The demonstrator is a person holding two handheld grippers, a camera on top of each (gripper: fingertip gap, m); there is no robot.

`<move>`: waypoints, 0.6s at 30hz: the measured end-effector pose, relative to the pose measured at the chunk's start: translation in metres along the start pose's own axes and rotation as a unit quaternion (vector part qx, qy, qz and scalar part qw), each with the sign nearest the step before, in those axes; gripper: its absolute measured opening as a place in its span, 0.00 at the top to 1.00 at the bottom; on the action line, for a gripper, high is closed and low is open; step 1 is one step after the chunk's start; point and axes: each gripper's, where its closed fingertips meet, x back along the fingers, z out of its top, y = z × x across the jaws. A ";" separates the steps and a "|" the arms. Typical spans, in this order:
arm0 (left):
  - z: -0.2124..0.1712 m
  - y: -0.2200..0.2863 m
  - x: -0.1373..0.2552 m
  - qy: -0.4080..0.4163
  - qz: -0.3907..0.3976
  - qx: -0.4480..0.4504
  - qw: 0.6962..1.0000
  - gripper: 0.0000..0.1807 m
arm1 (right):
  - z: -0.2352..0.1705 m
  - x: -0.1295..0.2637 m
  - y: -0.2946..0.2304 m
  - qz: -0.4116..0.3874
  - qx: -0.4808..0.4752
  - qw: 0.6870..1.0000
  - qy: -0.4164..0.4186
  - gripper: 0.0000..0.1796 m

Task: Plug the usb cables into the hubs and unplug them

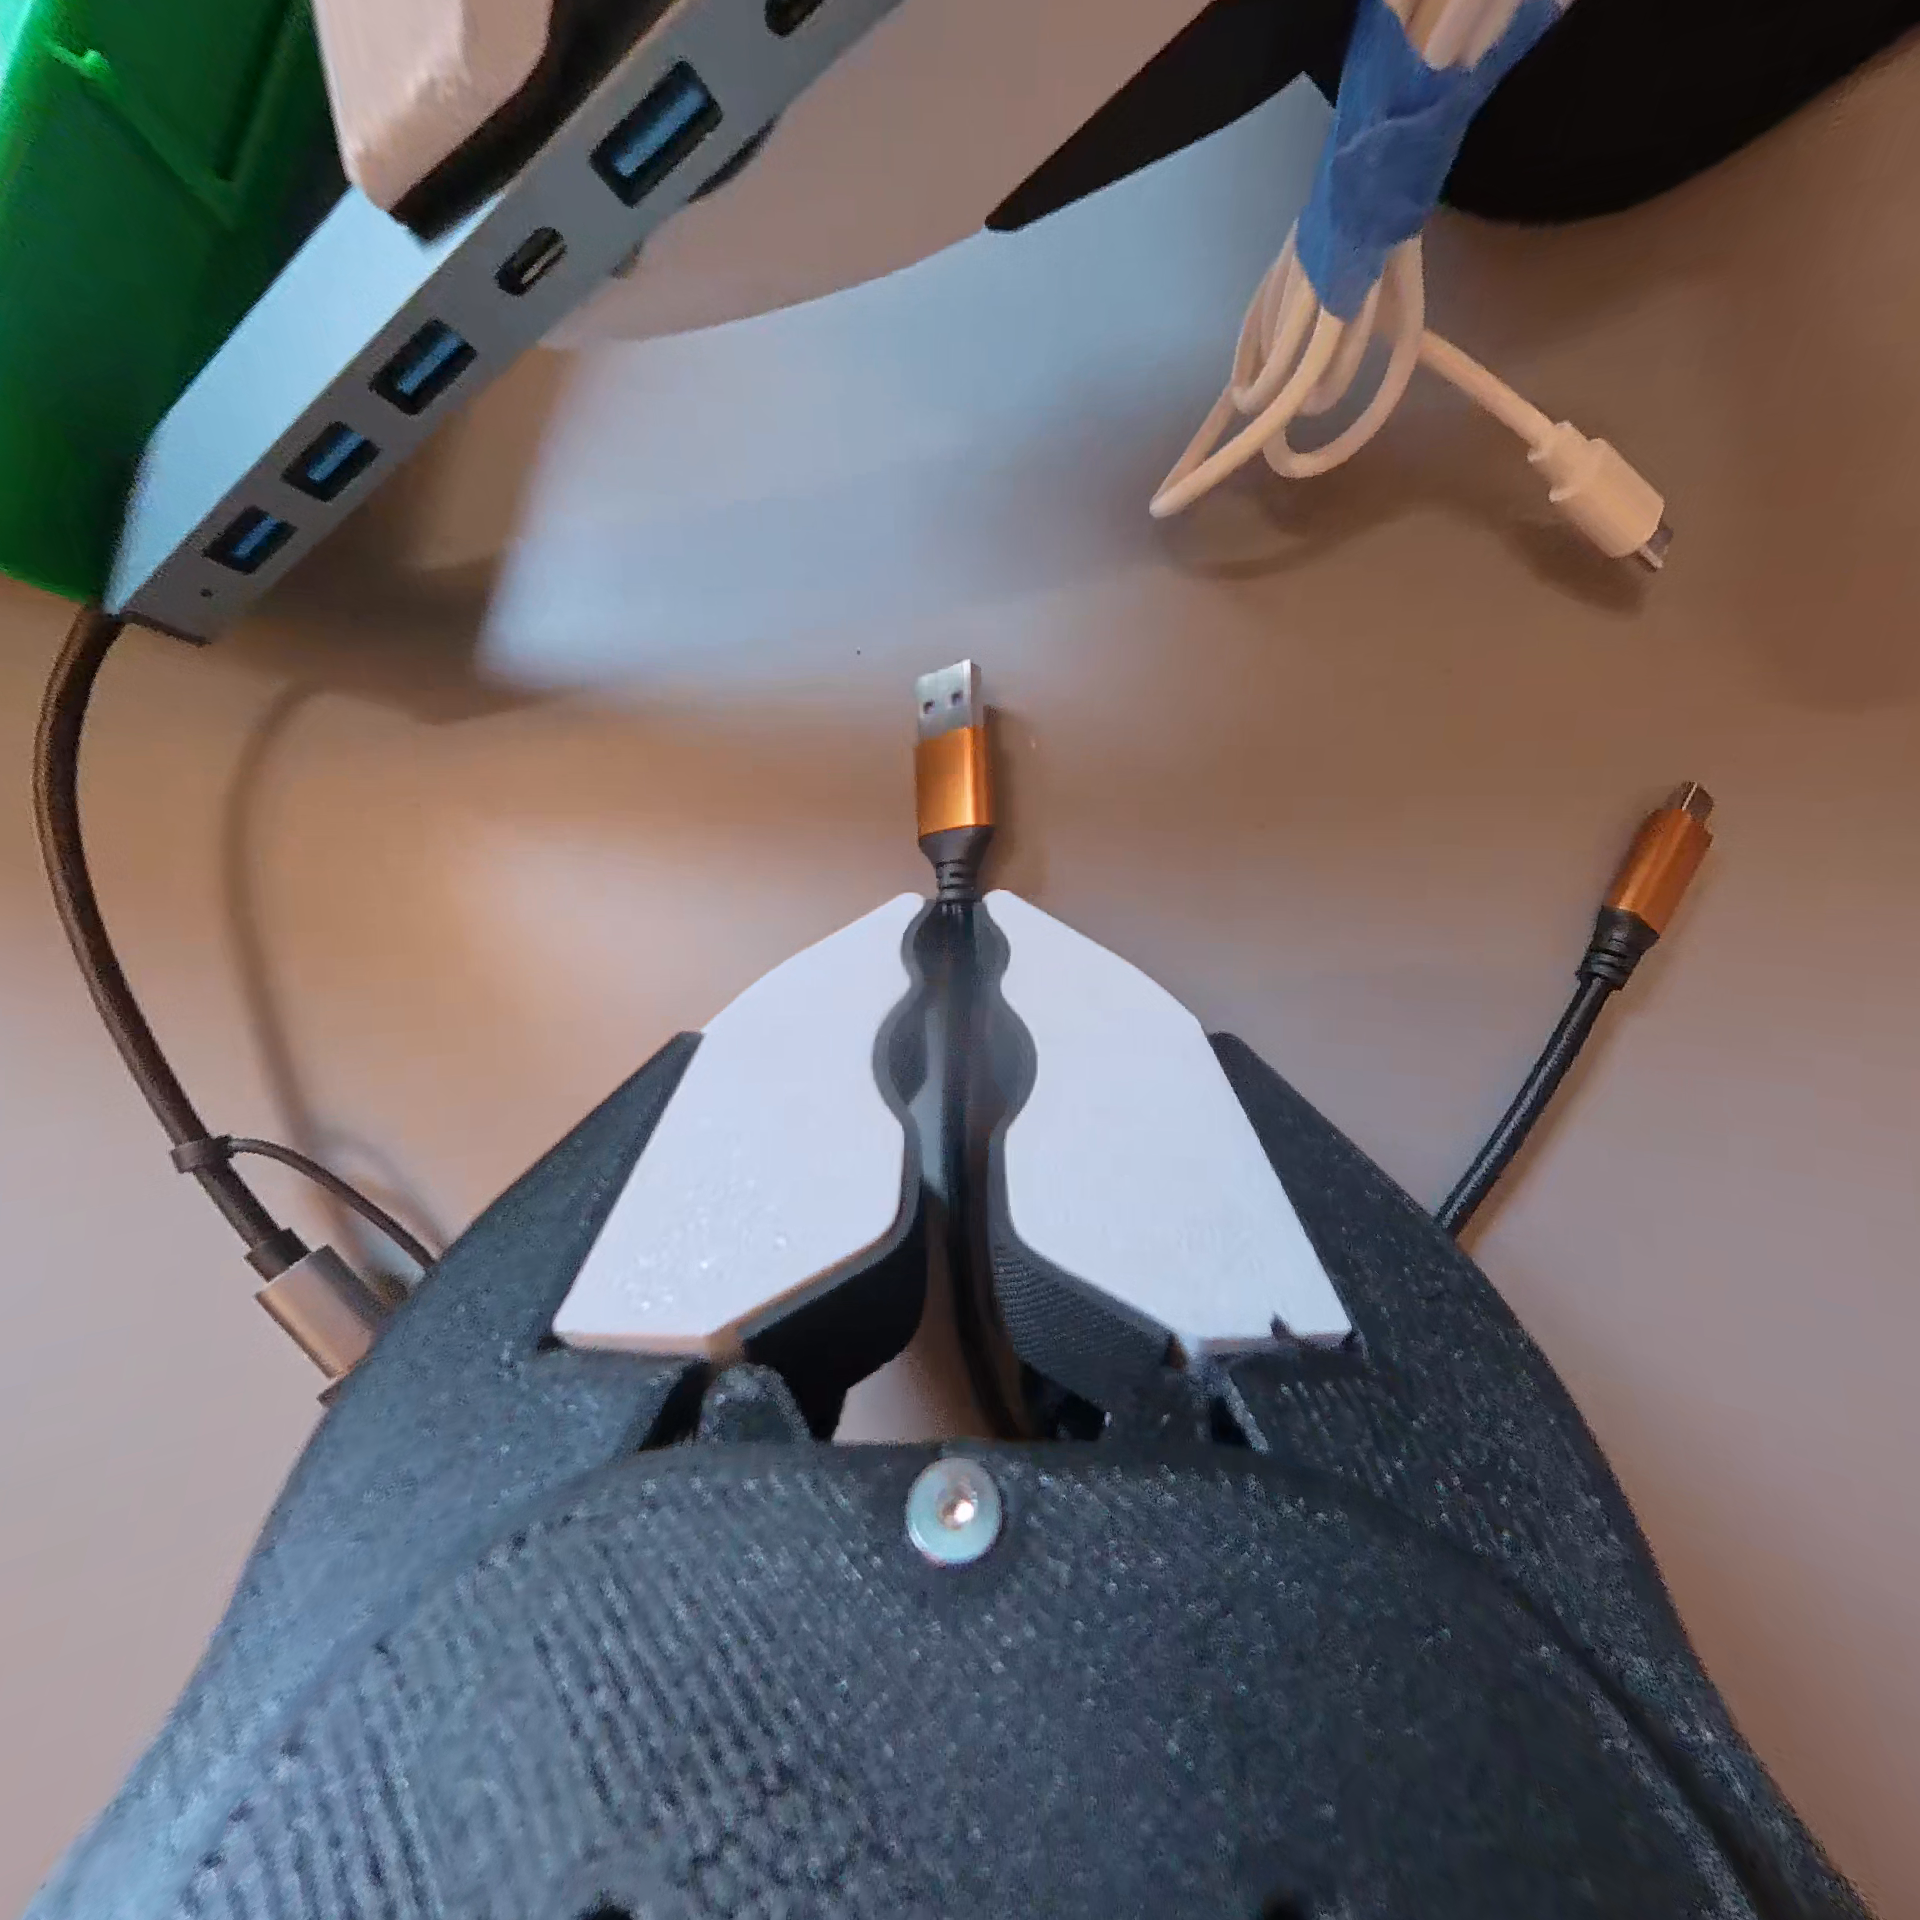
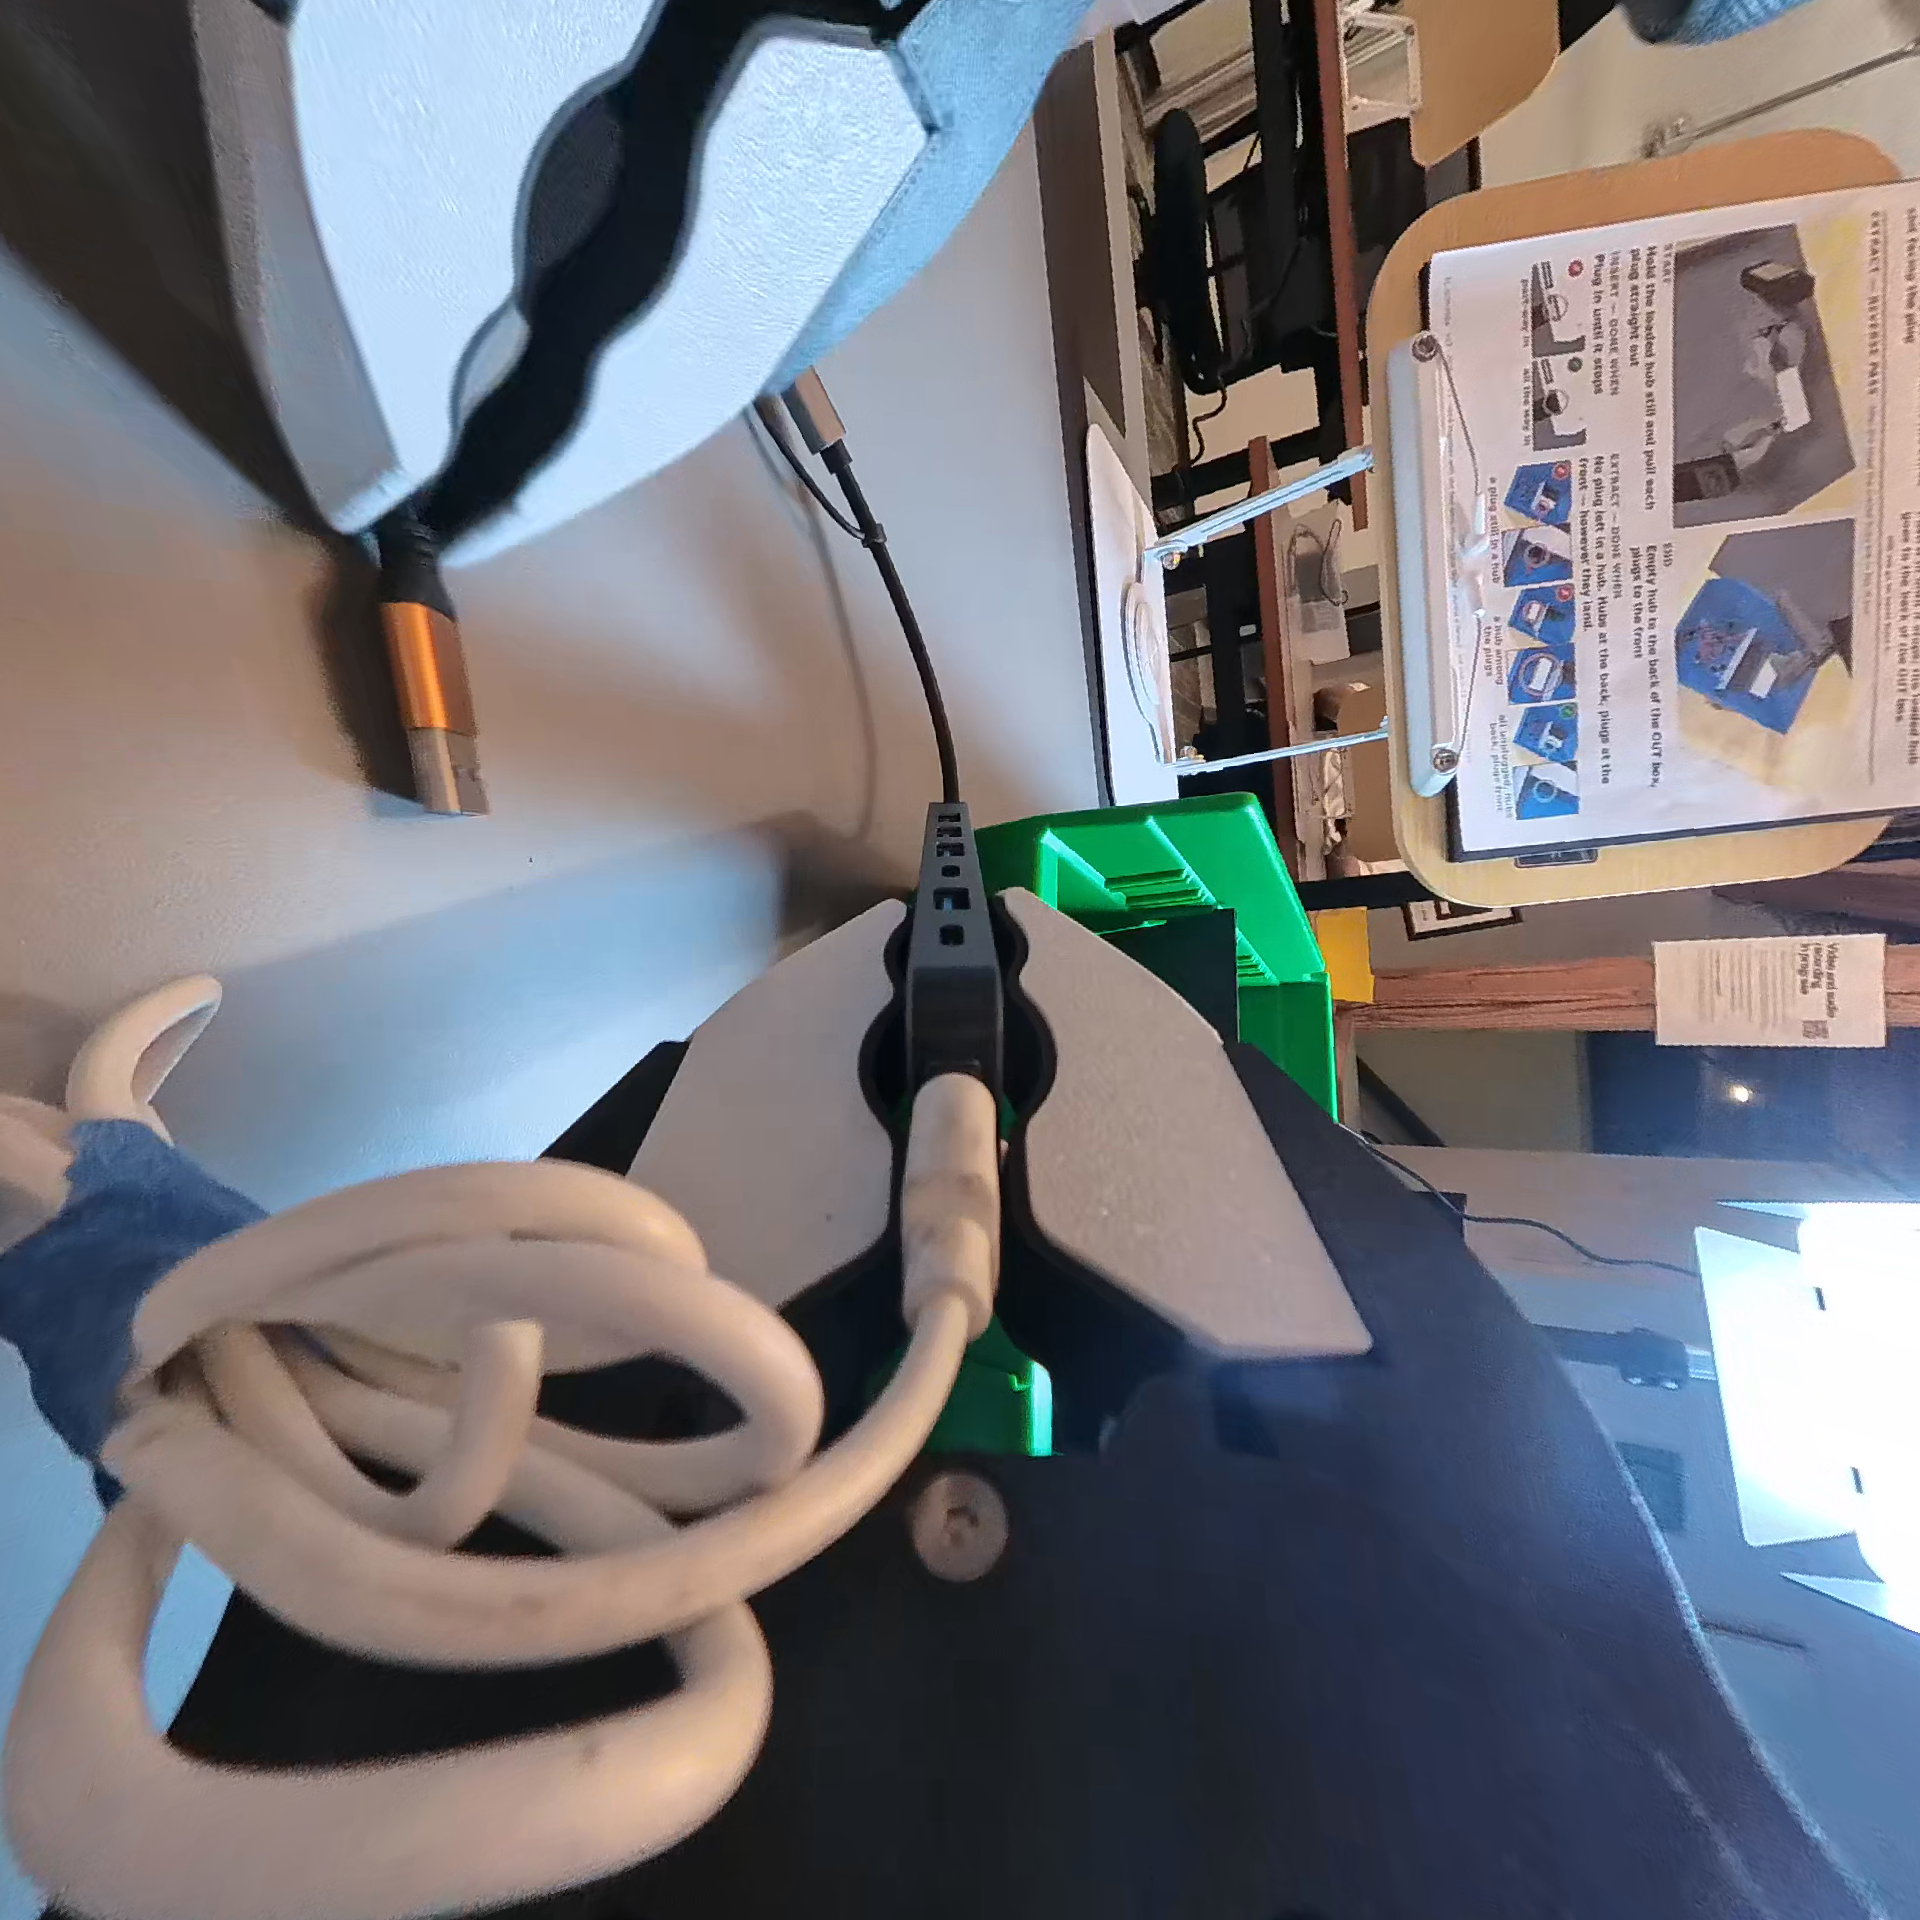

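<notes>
Grey tabletop (image 1: 1247, 727) fills the left wrist view, where the left gripper (image 1: 954, 902) has its white fingers closed tight on a black braided cable with an orange-collared USB-A plug (image 1: 951, 764), pinched at the strain relief so the plug sticks out ahead, clear of any port. Up and to the left, the long grey aluminium multi-port hub (image 1: 343, 416) is gripped by the right gripper (image 2: 951, 904), which is clamped across the hub's narrow body beside a green plastic bin (image 2: 1174, 894). A bundled white cable wrapped in blue tape (image 2: 436, 1382) is plugged into the hub's near end in the right wrist view. The black cable's other orange-collared small plug (image 1: 1657, 862) lies on the table to the right, apart from the hub
</notes>
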 end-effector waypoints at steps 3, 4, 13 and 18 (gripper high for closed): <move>-0.002 -0.004 0.002 -0.017 0.033 -0.029 0.999 0.97 | 0.003 0.000 -0.001 0.000 0.000 1.000 0.010 0.93; -0.002 -0.009 0.005 -0.022 0.053 -0.036 0.998 0.97 | 0.005 0.001 -0.002 0.002 0.001 1.000 0.013 0.93; 0.036 -0.022 0.049 -0.022 0.135 -0.020 0.990 0.97 | 0.013 -0.010 -0.002 -0.038 0.068 0.997 -0.029 0.93; 0.040 -0.029 0.055 -0.050 0.166 -0.038 0.984 0.97 | 0.010 -0.012 -0.002 -0.049 0.079 0.994 -0.061 0.93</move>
